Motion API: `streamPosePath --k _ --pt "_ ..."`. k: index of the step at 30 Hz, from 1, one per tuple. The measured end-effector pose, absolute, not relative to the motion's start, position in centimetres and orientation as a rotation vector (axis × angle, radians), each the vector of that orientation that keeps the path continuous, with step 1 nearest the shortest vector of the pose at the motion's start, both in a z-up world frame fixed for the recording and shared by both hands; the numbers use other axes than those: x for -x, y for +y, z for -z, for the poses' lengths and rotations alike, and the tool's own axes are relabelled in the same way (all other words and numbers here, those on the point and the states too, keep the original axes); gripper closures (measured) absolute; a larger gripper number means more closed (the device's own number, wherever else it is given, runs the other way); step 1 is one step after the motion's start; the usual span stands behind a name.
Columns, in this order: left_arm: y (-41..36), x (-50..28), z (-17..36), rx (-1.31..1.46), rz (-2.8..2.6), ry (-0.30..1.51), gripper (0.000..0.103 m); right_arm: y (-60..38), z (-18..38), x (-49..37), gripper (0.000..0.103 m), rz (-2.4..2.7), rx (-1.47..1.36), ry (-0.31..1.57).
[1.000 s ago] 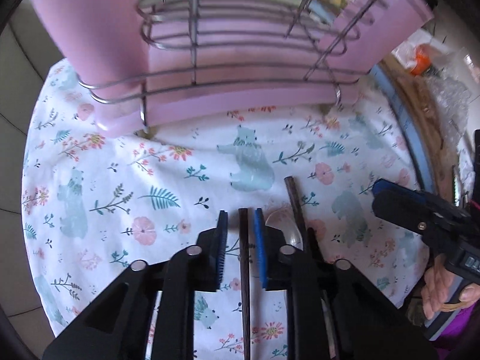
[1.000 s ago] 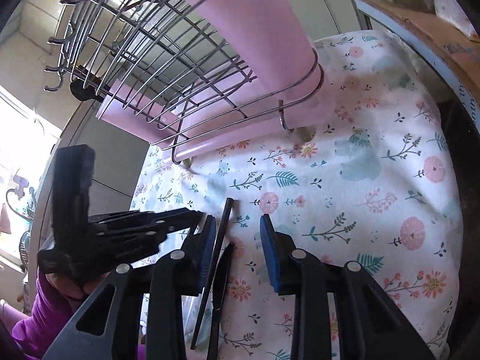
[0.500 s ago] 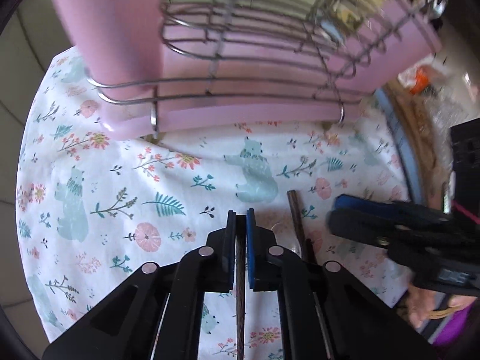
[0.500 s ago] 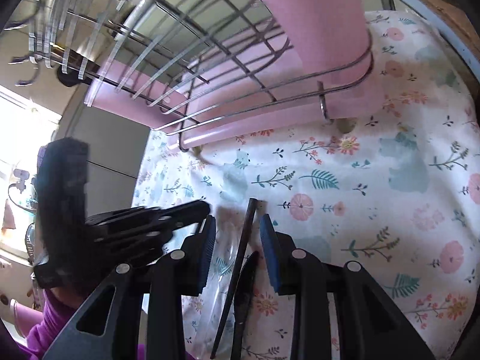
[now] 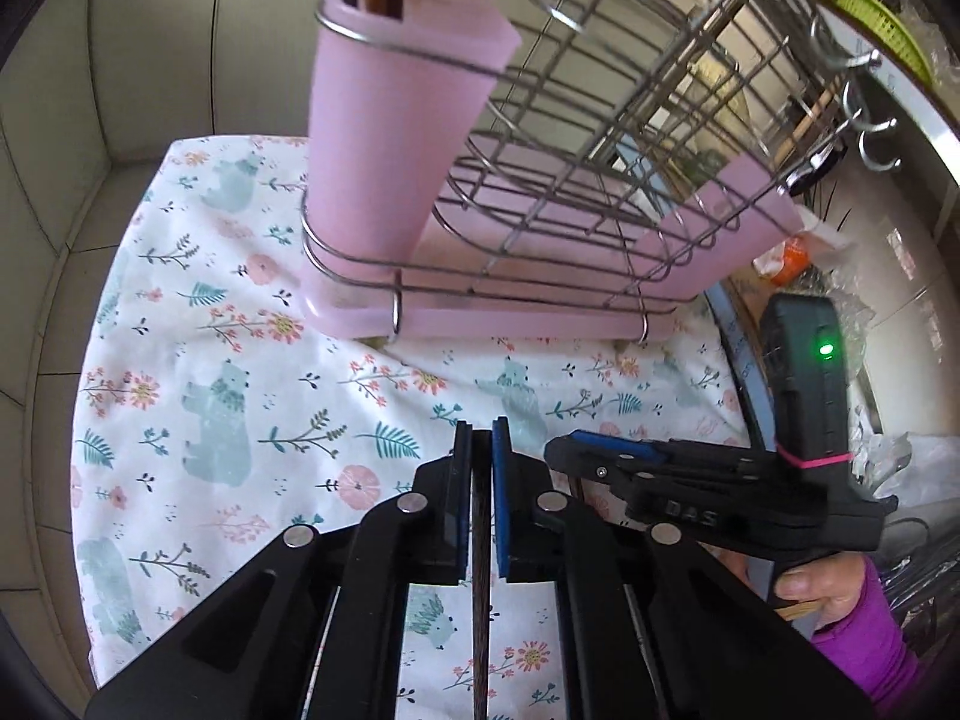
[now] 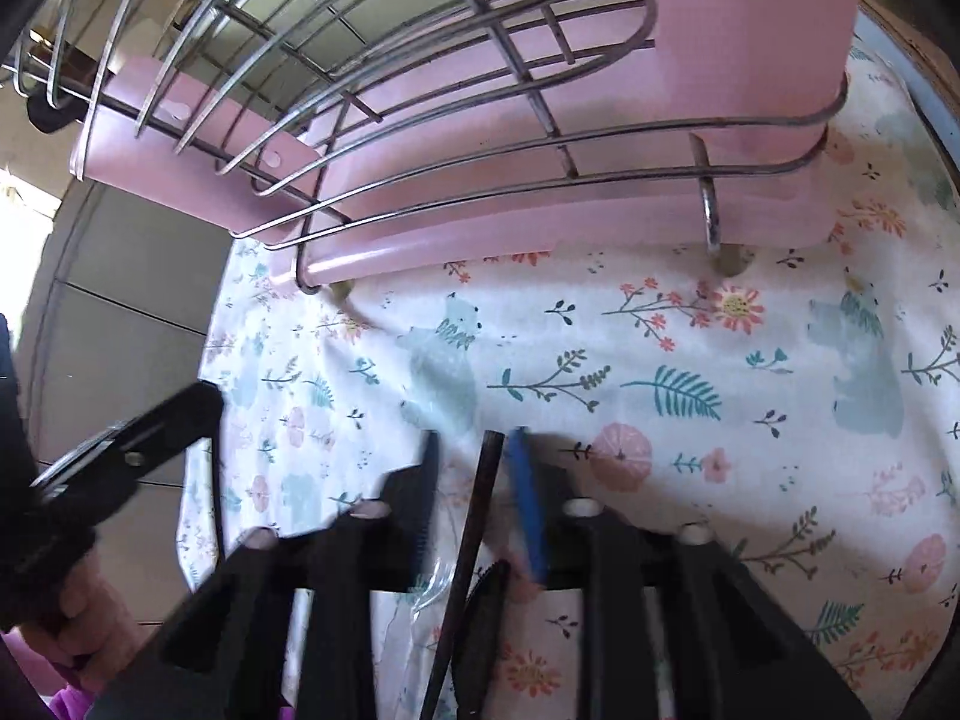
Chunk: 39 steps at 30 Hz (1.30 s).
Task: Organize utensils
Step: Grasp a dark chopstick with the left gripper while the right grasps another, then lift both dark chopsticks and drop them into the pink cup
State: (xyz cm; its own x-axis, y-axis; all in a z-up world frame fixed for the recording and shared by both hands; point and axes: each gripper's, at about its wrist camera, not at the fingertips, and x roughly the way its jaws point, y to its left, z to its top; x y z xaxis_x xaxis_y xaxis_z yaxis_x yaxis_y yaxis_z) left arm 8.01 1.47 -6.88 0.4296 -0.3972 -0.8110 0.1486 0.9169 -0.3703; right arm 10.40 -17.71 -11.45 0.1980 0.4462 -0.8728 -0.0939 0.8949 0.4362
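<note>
1. The left gripper [image 5: 478,456] was clamped on a dark chopstick [image 5: 479,570] above the floral cloth [image 5: 252,396].
2. The right gripper [image 6: 474,468] was closing around a second chopstick [image 6: 474,516], not yet pinched.
3. Best practice: carry each upright into the pink holder [image 5: 384,138].

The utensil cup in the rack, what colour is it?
Pink; the utensil cup shows best in the left wrist view.

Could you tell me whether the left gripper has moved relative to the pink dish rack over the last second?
Yes. The left gripper, shut on a dark chopstick, has risen and tilted up: the pink dish rack sits lower in its view, and the pink utensil cup rim now shows.
</note>
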Motion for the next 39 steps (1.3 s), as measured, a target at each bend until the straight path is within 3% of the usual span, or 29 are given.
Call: streamPosePath --k 10,27,39 --pt "4.4 -5.8 4.0 0.317 0.325 0.971 0.097 -18.2 9.6 -8.9 0.096 -0.420 -0.364 1.207" --pt "5.7 -4.8 -3.5 0.457 0.284 0.609 0.097 -24.7 -6.3 -4.7 0.097 -0.449 -0.389 0.634" --pt "6.0 -5.0 -5.1 0.502 0.280 0.544 0.097 -28.7 -17.0 -3.9 0.097 -0.290 -0.267 0.254"
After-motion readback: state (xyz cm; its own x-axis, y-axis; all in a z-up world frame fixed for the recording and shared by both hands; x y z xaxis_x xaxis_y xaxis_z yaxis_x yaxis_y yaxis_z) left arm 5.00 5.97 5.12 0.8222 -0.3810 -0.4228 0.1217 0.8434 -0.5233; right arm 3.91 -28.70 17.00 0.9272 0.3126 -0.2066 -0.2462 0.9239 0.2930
